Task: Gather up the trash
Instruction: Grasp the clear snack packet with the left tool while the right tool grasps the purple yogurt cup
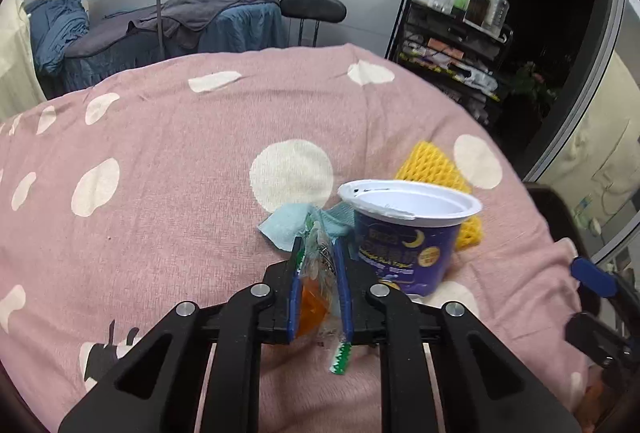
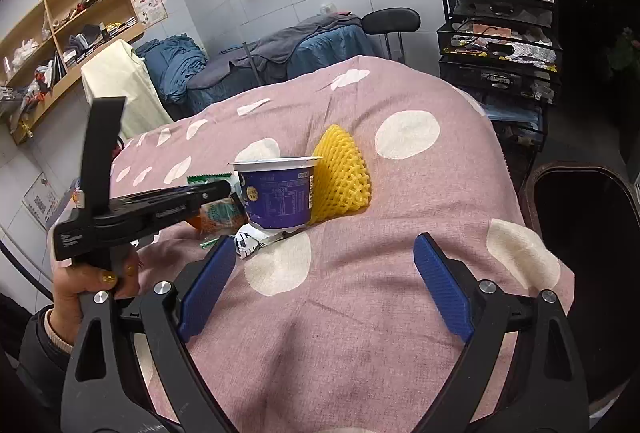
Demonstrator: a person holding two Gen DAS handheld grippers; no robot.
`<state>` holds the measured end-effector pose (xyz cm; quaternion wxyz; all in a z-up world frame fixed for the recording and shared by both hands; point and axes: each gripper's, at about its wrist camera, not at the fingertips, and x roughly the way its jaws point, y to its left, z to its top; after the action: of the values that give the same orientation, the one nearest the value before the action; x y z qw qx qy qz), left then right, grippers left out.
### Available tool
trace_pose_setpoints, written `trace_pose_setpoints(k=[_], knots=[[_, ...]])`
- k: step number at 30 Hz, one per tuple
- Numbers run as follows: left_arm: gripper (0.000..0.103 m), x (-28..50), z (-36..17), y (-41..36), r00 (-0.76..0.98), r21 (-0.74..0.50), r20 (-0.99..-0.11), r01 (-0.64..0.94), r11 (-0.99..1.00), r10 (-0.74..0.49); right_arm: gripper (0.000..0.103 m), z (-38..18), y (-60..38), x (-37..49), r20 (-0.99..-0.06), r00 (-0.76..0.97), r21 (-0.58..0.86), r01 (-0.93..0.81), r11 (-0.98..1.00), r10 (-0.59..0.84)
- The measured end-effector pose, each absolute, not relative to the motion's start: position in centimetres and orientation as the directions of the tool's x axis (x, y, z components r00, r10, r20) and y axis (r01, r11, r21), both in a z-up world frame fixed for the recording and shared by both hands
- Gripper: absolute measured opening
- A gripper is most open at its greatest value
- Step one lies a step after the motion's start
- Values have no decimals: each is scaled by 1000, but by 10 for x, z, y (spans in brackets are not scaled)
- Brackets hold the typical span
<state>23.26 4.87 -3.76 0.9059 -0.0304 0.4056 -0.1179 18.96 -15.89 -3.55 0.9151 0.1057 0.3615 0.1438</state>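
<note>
My left gripper (image 1: 318, 247) is shut on a clear snack wrapper (image 1: 317, 273) with orange and green print, just above the pink spotted bedcover (image 1: 180, 193). A blue tissue (image 1: 286, 227) lies under its tips. A purple cup (image 1: 404, 233) with a white rim stands right of it, in front of a yellow foam net (image 1: 434, 163). In the right wrist view my right gripper (image 2: 324, 253) is open and empty, short of the cup (image 2: 278, 193), the net (image 2: 342, 173) and a crumpled white scrap (image 2: 250, 239). The left gripper (image 2: 216, 189) with the wrapper (image 2: 218, 215) shows at left.
A dark bin (image 2: 588, 233) stands off the bed's right edge. A black cart (image 2: 500, 33) with bottles is behind it. A second bed with blue covers (image 2: 280, 53), a black stool (image 2: 390, 21) and wooden shelves (image 2: 68, 33) are at the back.
</note>
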Motion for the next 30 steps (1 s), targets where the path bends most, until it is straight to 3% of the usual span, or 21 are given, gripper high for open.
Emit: trace_pose_setpoints(k=[15,30], knots=[[13,166,6,84,770,-217,-602,96,971,-211,90,-39,-115,239,-681,584,327,-297,897,442],[13,131,3,96,778,-247,-593,71,966,-208,89,-68,-72,314,-794,451,328,-246,912,408]])
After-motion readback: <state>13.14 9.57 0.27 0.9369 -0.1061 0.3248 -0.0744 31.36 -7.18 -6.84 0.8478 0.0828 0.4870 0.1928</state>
